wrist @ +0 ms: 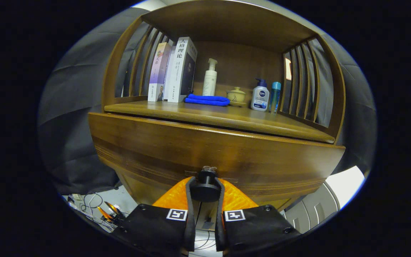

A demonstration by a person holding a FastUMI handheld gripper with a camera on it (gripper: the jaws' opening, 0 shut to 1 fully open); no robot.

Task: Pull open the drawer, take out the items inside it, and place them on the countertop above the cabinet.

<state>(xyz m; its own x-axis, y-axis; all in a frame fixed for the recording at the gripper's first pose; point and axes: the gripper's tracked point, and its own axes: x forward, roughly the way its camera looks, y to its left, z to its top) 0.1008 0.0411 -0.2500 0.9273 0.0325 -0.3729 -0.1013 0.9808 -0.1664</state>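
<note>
The tongs [205,191] clamp from both sides on the dark round knob [205,189] at the middle of the drawer [212,157] front, just under the tabletop's [227,119] front edge. The opening step looks to be in hand: the drawer front runs long side to side and faces the tongs, standing a little proud of the cabinet, its inside hidden. The next move likely calls for a straight, level pull back along the knob's stem, grip kept firm. On the tabletop, toward its back edge, stand books [173,71], a folded blue cloth [207,100], a small lidded pot [236,95] and bottles [260,96].
</note>
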